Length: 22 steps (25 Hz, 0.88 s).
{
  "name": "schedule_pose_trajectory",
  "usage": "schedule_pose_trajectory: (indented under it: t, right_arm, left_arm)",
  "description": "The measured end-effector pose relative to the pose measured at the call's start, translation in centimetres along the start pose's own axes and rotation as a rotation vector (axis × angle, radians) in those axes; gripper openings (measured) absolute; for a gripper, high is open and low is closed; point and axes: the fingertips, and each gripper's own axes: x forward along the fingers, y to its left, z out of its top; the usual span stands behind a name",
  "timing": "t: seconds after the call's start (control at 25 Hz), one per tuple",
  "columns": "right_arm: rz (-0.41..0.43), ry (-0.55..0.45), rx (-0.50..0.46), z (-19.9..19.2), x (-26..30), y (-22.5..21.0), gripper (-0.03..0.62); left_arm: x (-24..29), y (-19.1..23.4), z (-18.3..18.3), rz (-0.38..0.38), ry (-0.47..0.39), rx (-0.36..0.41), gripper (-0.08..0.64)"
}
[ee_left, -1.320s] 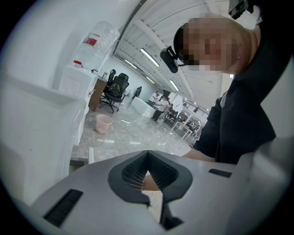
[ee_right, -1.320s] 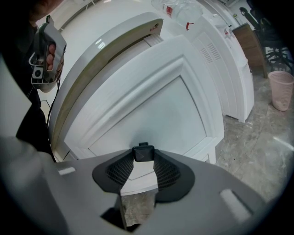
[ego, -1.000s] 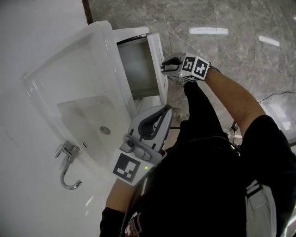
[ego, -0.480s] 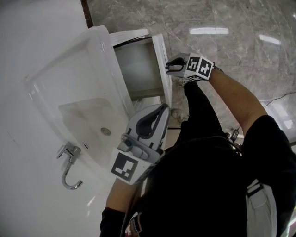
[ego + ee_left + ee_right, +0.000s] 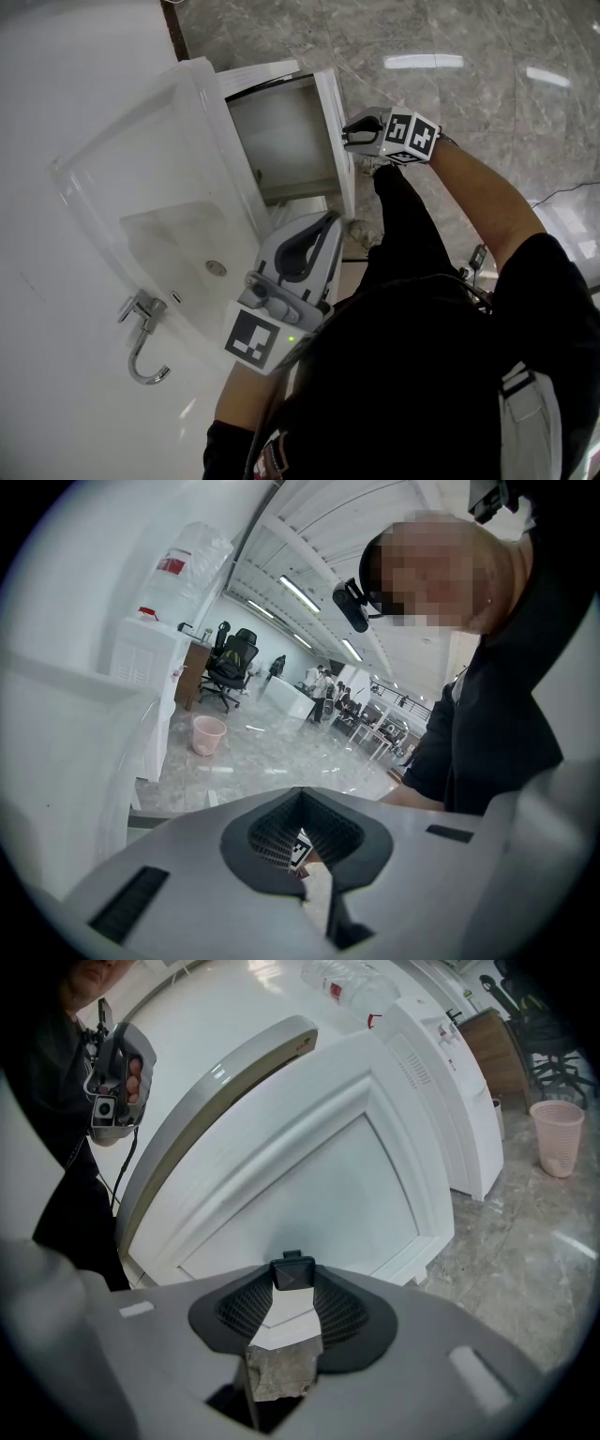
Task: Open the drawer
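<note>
Grey marble floor [image 5: 487, 56] runs beside a white vanity [image 5: 202, 103] whose basin [image 5: 178, 234] and tap [image 5: 141, 337] sit by its near edge.

The right claw [image 5: 351, 131] is clamped on a small dark handle [image 5: 292, 1273], which sits pinched between its two tips. That handle belongs to the drawer [image 5: 309, 1176], a white panelled front. In the head view the drawer stands partly pulled out from under the vanity's far end, its grey inside showing. The left claw [image 5: 334, 221] hangs over the vanity's near edge with its tips together and nothing in them, well apart from the drawer.

The drawer looks rigid and boxy, likely not heavy but with some drag. The handle is the only sensible hold. It is small and probably smooth, so a straight pull away from the vanity should keep it from slipping out of the tips.
</note>
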Motion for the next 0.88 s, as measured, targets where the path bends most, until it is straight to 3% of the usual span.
schedule_pose_trajectory:
  t: [0.88]
  right_arm:
    - [-0.004, 0.013, 0.013, -1.7, -2.8, -0.2, 0.132]
  left_arm:
    - [0.8, -0.7, 0.4, -0.025, 0.018, 0.018, 0.0]
